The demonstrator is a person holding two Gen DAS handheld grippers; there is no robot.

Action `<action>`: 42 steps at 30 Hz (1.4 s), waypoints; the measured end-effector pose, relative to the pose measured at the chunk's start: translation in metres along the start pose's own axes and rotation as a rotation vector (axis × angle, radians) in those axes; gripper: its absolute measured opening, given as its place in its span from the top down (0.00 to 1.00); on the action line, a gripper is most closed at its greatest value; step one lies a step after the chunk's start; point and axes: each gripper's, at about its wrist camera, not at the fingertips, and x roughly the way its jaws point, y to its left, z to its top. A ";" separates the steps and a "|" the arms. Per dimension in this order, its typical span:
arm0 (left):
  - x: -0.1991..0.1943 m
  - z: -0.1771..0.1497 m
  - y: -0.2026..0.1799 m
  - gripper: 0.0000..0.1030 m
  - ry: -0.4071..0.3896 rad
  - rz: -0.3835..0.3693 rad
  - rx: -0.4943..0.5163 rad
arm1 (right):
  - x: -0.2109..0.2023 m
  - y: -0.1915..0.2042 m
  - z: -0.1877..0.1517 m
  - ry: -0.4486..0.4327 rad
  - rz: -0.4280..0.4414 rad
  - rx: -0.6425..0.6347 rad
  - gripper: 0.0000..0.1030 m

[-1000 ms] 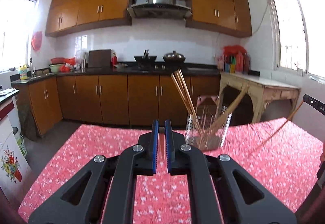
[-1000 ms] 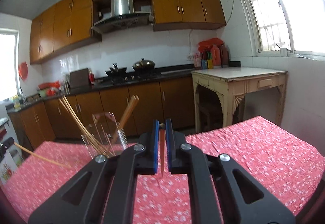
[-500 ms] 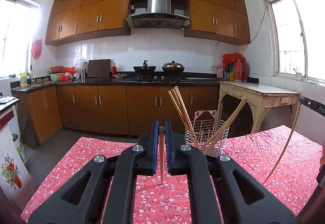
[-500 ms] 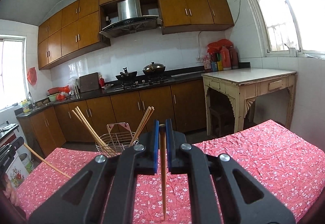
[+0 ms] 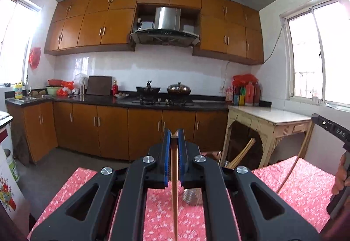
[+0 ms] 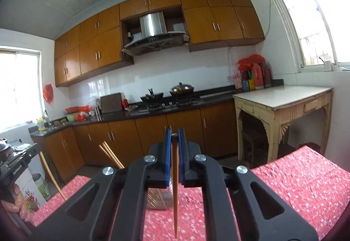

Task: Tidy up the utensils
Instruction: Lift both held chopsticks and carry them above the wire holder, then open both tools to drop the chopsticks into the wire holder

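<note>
Gripping one wooden chopstick apiece, both grippers are seen raised above the red floral tablecloth (image 5: 306,184), so the carrying step of the tidying job appears to be in hand. The left gripper (image 5: 174,138) is clenched on the left chopstick (image 5: 174,186), which is pinched near its top end between the blue pads (image 5: 167,153) and hangs down toward the camera. The right gripper (image 6: 174,137) is likewise closed on the right chopstick (image 6: 175,186), held in the same hanging way.

The wire utensil holder (image 5: 192,196) is mostly hidden behind the left gripper's body; only its blurred lower part is made out on the cloth, and other chopsticks (image 5: 241,154) already standing in it are seen leaning out to the right. In the right wrist view the same holder (image 6: 157,199) is glimpsed low behind the gripper, with further chopstick tops (image 6: 109,154) showing at its left.

The task is judged to be partly done, since some sticks are already stored and two are in the air. For the next move, each hanging tip would have to be brought over the holder's open top and lowered inside before the pads are parted. Care is called for because the holder is largely hidden from both cameras, and a tip could catch on the rim or the wires
</note>
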 end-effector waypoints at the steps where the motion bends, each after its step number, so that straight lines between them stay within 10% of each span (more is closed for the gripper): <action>1: 0.002 0.006 -0.003 0.94 -0.008 -0.007 0.000 | 0.002 0.003 0.006 -0.011 0.007 0.002 0.93; 16: 0.088 0.090 -0.039 0.94 -0.107 0.000 -0.081 | 0.108 0.046 0.066 -0.171 0.013 -0.018 0.93; 33: 0.184 0.016 -0.045 0.93 0.061 0.067 -0.084 | 0.200 0.037 -0.013 0.033 0.009 0.020 0.91; 35: 0.188 0.014 -0.043 0.93 0.091 0.075 -0.076 | 0.202 0.034 -0.016 0.063 -0.004 0.027 0.70; 39: 0.174 0.020 -0.033 0.45 0.079 0.122 -0.074 | 0.185 0.027 -0.009 0.035 -0.026 0.035 0.56; 42: 0.161 0.028 -0.029 0.44 0.067 0.122 -0.068 | 0.169 0.023 -0.002 0.030 -0.037 0.045 0.53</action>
